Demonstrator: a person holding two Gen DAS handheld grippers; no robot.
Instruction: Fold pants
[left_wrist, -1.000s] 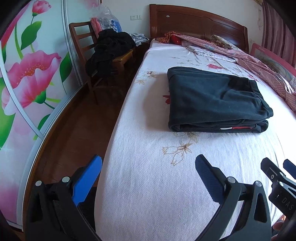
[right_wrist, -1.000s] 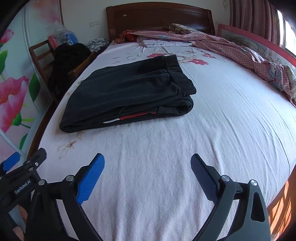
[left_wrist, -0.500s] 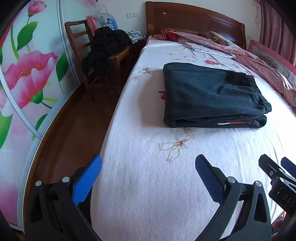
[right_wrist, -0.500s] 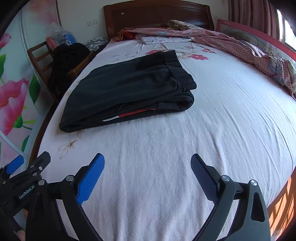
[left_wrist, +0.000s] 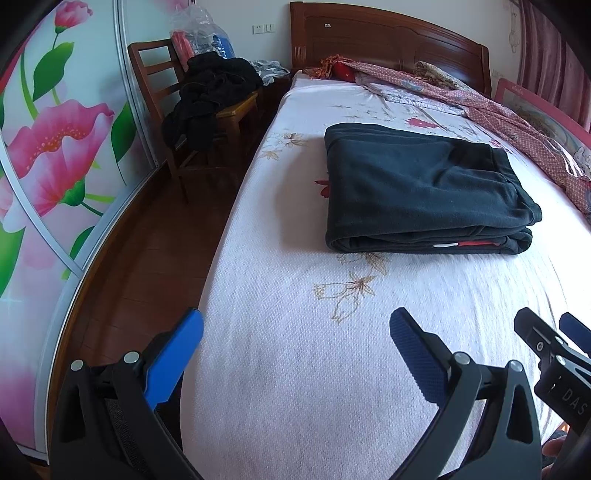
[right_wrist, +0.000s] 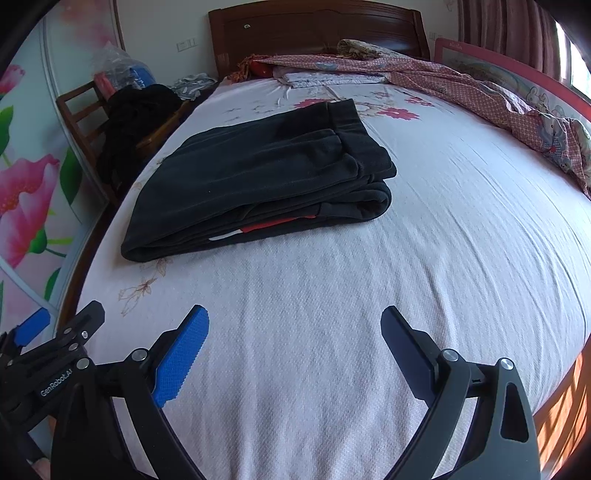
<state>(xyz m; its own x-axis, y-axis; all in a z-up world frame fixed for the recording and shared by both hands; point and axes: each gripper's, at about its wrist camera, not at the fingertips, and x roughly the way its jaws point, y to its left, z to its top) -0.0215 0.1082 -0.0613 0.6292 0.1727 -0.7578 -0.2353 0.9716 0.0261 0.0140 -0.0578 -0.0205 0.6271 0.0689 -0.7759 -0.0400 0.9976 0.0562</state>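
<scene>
Dark folded fabric pants (left_wrist: 424, 188) sit flat on the white floral-print bed sheet (left_wrist: 295, 369), both grippers clear of them.

I see the left black gripper with blue finger pads (left_wrist: 295, 354) at bottom of its frame, jaws spread wide, holding nothing; the right black gripper with blue pads (right_wrist: 293, 350) is the same, wide apart and empty. Pants lie centre-right in the left view, upper-centre-left in the right view, well apart from both. A wooden chair piled with black clothes (left_wrist: 207, 96) is upper left, beside the bed; a pink patterned quilt (right_wrist: 480, 92) is upper right.
</scene>
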